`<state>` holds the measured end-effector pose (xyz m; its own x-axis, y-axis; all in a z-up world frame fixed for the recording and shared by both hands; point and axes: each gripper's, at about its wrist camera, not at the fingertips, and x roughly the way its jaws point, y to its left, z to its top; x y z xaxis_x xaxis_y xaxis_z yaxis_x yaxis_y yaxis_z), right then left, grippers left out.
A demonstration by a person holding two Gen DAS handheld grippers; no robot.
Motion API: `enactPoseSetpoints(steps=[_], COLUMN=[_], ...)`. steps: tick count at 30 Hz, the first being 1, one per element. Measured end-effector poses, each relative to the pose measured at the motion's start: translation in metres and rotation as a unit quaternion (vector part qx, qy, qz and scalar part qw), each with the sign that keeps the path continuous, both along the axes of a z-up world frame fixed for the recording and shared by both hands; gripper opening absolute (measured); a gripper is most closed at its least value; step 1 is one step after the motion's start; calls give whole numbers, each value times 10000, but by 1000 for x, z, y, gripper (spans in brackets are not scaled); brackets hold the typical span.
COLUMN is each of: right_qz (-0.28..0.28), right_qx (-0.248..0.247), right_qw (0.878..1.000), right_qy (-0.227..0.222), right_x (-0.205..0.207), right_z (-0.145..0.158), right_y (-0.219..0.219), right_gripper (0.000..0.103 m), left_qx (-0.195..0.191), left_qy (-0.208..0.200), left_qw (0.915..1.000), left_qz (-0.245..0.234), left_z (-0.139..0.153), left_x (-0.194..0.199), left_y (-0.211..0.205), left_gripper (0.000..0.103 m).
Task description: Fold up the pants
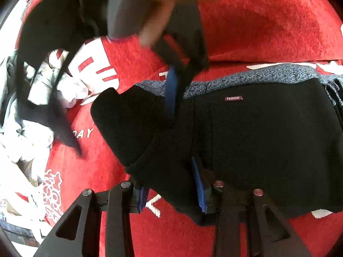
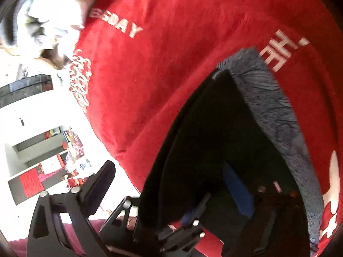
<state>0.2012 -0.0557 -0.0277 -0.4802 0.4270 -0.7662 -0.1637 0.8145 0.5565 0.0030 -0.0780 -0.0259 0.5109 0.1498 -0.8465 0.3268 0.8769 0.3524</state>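
Left gripper (image 1: 171, 194) jaws apart, straddling near hem of black pants (image 1: 257, 141) lying folded on red printed blanket (image 1: 268, 25), not pinching. Right gripper (image 1: 171, 92) lowered onto pants' far edge; whether it's parted or closed can't be told. "FASHION" label (image 1: 234, 98) faces up. Gray-blue garment (image 1: 268, 75) under pants. White laundry pile (image 1: 32, 107) far left.

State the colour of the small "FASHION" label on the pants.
Dark red with pale lettering, on the black pants; the label shows best in the left wrist view.
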Motion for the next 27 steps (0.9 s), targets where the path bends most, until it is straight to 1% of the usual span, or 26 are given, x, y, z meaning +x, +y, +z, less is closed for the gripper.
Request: enactPoseSetpoints(steps=[1,2,3,5,7,8,11,14,19,22,27], right_qz=[1,55,-1,-176,-323,-401,-875,-1439,-2220,-2517,-3064], right_qx=[-141,-213,-142,36,232,315,737,1198,1788,1972,2051], right_qw=[9999,9997,9999,9995,9979,9972,9913,9793,9526,9383,9158], right_qy=[-4,-54,-46,-241,-514,-556,-643,-768,-1064,-1319,-1594], right_x=[-1,-1,-2,-7,-16,-19,-29,-45,-72,-96,-142], right_z=[-6,-7,-6,5,23,28,49,68,103,122,141], right_y=[-1,-4,-9,-23,-41,-47,-81,-119,-189,-229,-303], right_gripper=[48,28,21,19,18,18,18,18,18,19,21], left_qx=[4,-63,-71,-69,-165,-234,-366,-483,-591,-737,-945], left_qy=[34,92,26,-119,-200,-241,-413,-609,-909,-1000,-953], left_qw=[10000,9999,10000,9997,9993,9990,9977,9955,9899,9851,9756], left_qz=[19,18,-31,-193,-271,-296,-387,-533,-917,-1186,-1737], left_z=[-1,0,3,13,26,34,57,81,114,132,148], left_x=[0,-1,-3,-8,-11,-12,-16,-23,-43,-58,-86], left_y=[0,0,-2,-11,-18,-22,-35,-55,-97,-130,-193], left_gripper=[38,38,38,38,38,38,38,38,38,38,38])
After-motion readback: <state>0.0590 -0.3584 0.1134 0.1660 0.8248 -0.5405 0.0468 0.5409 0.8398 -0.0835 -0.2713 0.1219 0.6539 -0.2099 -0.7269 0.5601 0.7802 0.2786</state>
